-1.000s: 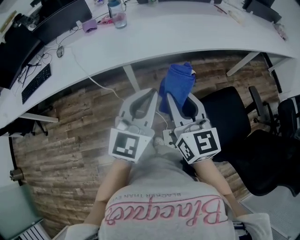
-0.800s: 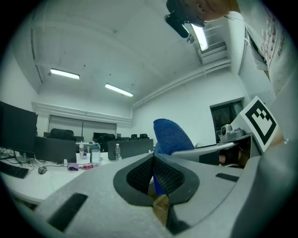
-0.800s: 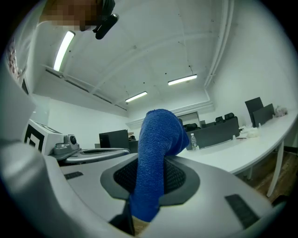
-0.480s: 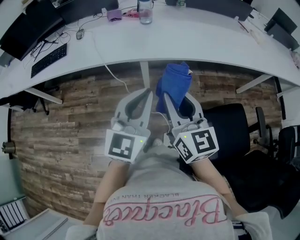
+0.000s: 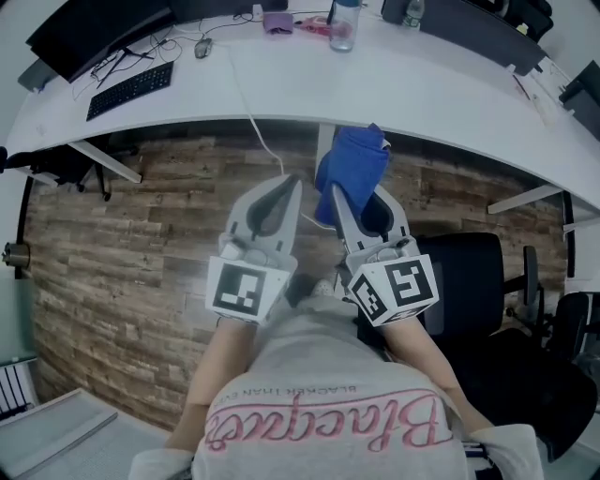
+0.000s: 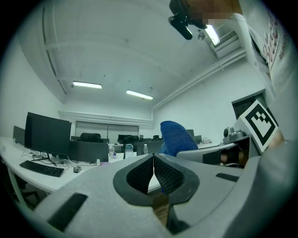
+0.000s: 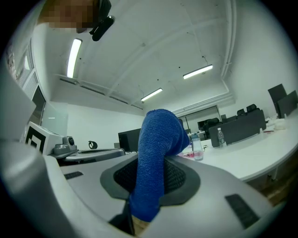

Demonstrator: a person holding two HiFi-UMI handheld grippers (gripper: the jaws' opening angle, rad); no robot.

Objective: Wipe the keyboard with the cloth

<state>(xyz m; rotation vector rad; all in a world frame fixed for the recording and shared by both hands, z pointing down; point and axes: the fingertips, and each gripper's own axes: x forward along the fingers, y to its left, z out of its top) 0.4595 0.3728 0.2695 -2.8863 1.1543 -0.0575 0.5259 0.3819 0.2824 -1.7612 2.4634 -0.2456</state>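
A black keyboard point(image 5: 131, 89) lies far off on the left part of the long white desk point(image 5: 422, 89); in the left gripper view the keyboard point(image 6: 42, 168) sits low at the left. My right gripper point(image 5: 345, 192) is shut on a blue cloth point(image 5: 352, 167), which stands up out of its jaws over the wooden floor, short of the desk edge. In the right gripper view the cloth point(image 7: 156, 148) hangs across the pads. My left gripper point(image 5: 292, 185) is beside it, shut with nothing held; its pads point(image 6: 163, 173) meet, with the cloth point(image 6: 176, 138) just behind.
A monitor point(image 5: 94, 28), a mouse point(image 5: 201, 47), a purple item point(image 5: 277, 23) and a water bottle point(image 5: 344, 23) stand along the desk's far side. A cable point(image 5: 251, 122) drops off the desk. A black office chair point(image 5: 483, 281) is to my right.
The head view has swung, so the desk, keyboard and bottle have slid rightward in the picture. Both grippers stay together in front of me, the cloth still held.
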